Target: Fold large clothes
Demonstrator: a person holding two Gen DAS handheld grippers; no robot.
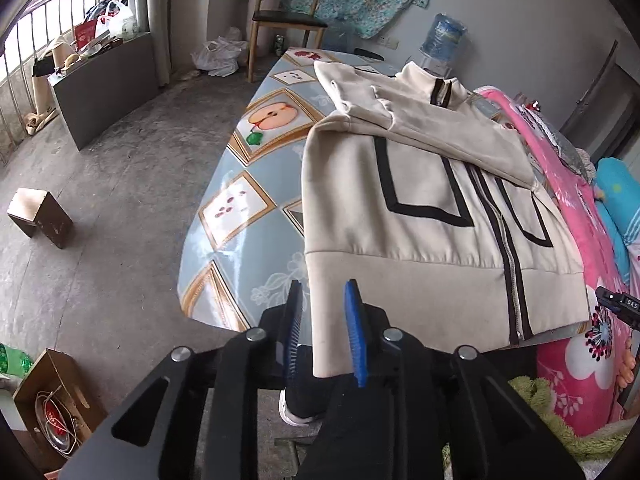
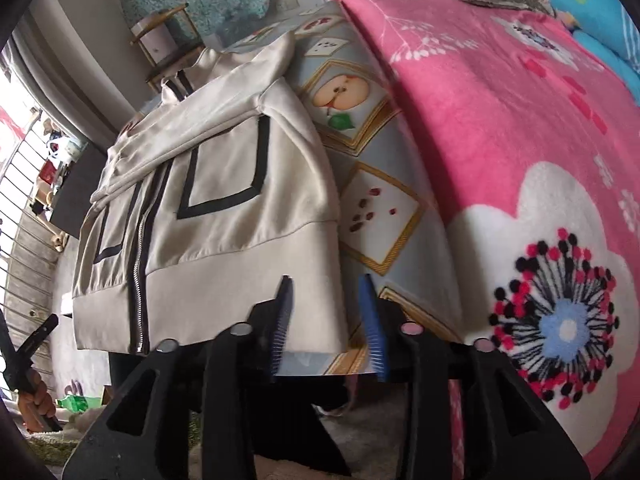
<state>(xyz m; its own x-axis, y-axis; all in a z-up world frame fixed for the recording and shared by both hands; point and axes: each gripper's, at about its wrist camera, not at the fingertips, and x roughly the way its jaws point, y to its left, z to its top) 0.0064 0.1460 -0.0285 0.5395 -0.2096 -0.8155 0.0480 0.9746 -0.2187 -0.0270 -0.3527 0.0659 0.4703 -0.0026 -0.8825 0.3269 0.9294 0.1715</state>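
Note:
A cream zip-up jacket [image 1: 420, 208] with black stripes lies front-up on the table [image 1: 240, 208], which has a fruit-print cloth. Its sleeves are folded across the chest. The bottom hem hangs over the near table edge. My left gripper [image 1: 324, 328] is open, and the hem's left corner hangs loosely between its jaws. In the right wrist view the jacket [image 2: 224, 184] lies left of centre. My right gripper [image 2: 326, 320] is open at the hem's right corner, with the cloth edge between the jaws and not pinched.
A pink flowered blanket [image 2: 500, 120] covers the bed against the table's right side. On the concrete floor to the left are a wooden chair [image 1: 286, 20], a small wooden stool [image 1: 40, 216], a cardboard box [image 1: 52, 396] and a plastic bag [image 1: 220, 54]. A water jug [image 1: 444, 38] stands behind the table.

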